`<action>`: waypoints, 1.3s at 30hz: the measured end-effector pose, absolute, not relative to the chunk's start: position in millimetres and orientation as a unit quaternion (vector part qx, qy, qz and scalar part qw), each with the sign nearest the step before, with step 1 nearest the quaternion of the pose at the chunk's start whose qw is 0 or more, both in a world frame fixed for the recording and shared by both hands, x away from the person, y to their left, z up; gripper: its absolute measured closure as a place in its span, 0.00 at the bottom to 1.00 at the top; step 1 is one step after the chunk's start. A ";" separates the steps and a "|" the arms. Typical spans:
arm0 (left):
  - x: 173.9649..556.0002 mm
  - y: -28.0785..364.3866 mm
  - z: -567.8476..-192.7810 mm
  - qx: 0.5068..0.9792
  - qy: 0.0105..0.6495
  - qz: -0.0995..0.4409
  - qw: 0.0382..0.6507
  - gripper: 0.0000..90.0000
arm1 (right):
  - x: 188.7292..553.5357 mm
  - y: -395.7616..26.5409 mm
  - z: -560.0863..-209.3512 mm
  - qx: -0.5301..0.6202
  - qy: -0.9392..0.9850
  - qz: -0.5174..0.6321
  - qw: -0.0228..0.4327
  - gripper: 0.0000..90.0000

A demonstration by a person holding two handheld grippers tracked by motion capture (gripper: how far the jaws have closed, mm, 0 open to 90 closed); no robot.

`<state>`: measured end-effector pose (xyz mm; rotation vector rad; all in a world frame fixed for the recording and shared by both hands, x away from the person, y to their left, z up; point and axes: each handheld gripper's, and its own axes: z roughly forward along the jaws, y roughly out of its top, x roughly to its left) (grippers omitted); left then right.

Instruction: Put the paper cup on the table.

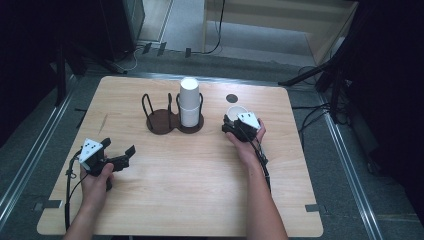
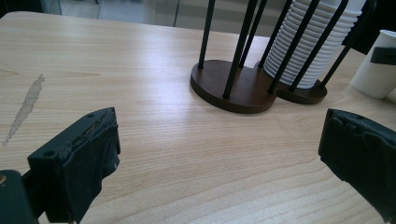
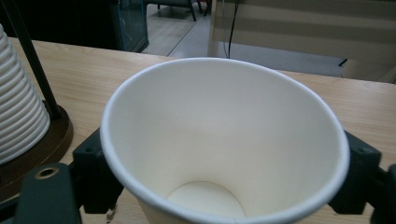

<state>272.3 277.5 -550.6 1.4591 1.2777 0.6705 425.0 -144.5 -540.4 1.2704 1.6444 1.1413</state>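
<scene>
Right gripper view: cup [image 3: 224, 140] hides jaw pads [image 3: 93, 172]; contact probably unclear.

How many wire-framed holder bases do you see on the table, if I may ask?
2: an empty base on the left, and a joined base beside it holding the stack of white cups.

From my screen this looks like a lab or test room, not a home. The wooden counter [image 1: 200, 190] stands alone on grey carpet [image 1: 330, 165], with metal rails [image 1: 30, 160] along the floor, loose cables [image 1: 312, 117] trailing about, tape marks [image 1: 47, 204] and dark stands [image 1: 340, 75] around it.
</scene>
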 end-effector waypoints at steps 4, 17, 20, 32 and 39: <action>272.3 277.5 -550.6 0.608 0.533 0.279 0.518 0.00 | 424.7 -146.5 -539.9 0.493 0.643 0.452 0.374 0.09; 273.6 277.4 -550.6 0.606 0.533 0.280 0.519 0.00 | 405.8 -151.7 -535.6 0.469 0.658 0.458 0.370 0.00; 273.5 277.5 -550.6 0.606 0.533 0.280 0.519 0.00 | 398.8 -154.9 -532.5 0.463 0.658 0.463 0.372 0.00; 272.9 277.6 -550.7 0.605 0.533 0.280 0.521 0.00 | 370.3 -166.4 -518.4 0.446 0.651 0.486 0.375 0.00; 273.0 277.6 -550.7 0.605 0.534 0.279 0.521 0.00 | 353.3 -177.2 -516.3 0.445 0.644 0.494 0.378 0.00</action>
